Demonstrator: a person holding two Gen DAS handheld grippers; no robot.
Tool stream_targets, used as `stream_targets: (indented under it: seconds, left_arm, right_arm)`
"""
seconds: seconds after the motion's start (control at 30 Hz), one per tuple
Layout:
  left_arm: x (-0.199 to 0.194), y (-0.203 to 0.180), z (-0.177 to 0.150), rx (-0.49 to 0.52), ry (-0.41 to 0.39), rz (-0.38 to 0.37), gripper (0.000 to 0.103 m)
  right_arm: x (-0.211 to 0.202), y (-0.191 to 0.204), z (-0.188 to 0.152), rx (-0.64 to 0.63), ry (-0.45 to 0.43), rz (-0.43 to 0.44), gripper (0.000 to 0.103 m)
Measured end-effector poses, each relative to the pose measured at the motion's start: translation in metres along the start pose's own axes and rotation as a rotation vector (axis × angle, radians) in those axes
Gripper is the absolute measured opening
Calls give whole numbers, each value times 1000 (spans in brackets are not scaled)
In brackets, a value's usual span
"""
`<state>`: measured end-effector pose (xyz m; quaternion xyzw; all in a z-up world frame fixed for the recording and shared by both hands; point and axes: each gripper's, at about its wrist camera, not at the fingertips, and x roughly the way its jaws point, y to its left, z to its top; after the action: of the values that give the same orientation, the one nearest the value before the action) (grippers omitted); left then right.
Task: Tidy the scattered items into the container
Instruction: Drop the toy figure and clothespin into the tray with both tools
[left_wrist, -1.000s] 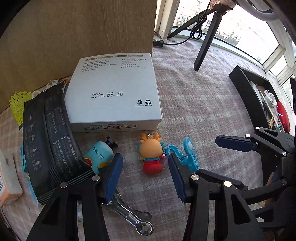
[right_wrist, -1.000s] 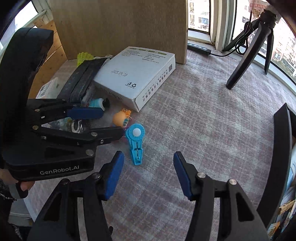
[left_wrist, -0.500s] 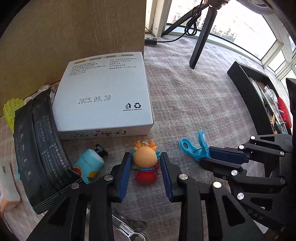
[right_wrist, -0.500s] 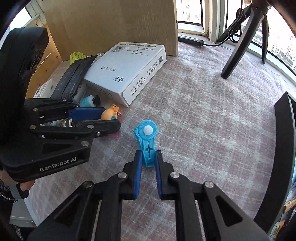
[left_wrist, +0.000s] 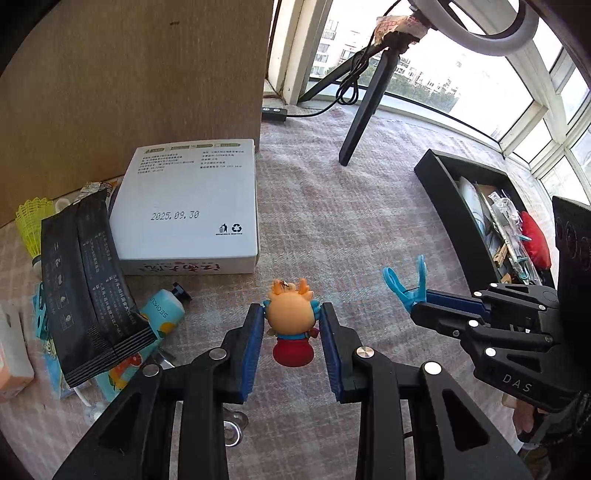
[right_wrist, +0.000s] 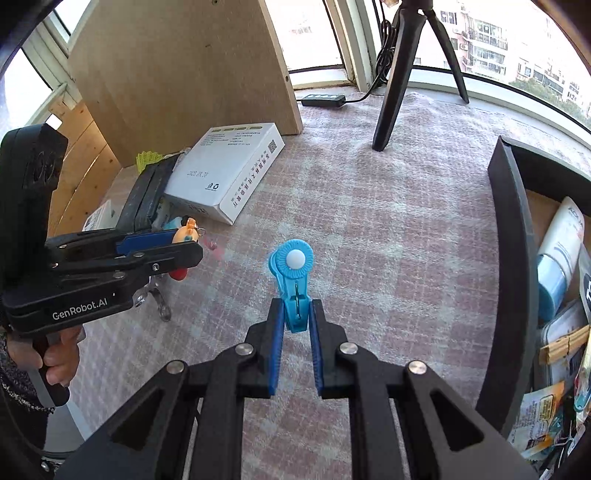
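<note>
Two tools, each clamped on one item, above the checked cloth.
We grip the orange deer figure (left_wrist: 291, 314) by its head in our left tool (left_wrist: 291, 325), near the white box (left_wrist: 188, 206); our right tool (right_wrist: 295, 317) pinches the blue clip (right_wrist: 293, 284), with the black container (right_wrist: 513, 280) at far right.

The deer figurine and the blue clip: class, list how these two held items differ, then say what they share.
The deer figurine is rounded, orange and red; the blue clip is flat and one colour. The left gripper clamps the figurine's head; the right gripper pinches the clip's tail. Both are held outside the black container.
</note>
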<state>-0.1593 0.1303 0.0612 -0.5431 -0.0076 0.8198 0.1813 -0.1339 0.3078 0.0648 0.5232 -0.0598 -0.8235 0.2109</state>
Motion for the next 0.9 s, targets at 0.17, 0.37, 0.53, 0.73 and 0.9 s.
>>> stream_targets:
  seconds: [0.17,0.37,0.53,0.73,0.9]
  left_arm:
    - [-19,-43,6,53,-45,-74,29]
    - [-30,-115,-3,161,-54,-183,29]
    - [-27,-172,-12,238,-36,-242,29]
    - [-24,-230,-21,325,-34,-252,29]
    - [-24,-266,-25,388,-47,-239,29]
  right_arm:
    - [-47,-22,-12,83,-90,-18,14]
    - [-111,-75,-44,204,-175,-117,14]
    - [-152,-120,-74,293,-212,-226,14]
    - [-180,-163,-102,383,-237,-309,14]
    - [-189,-187,-115,431,-241,-350,14]
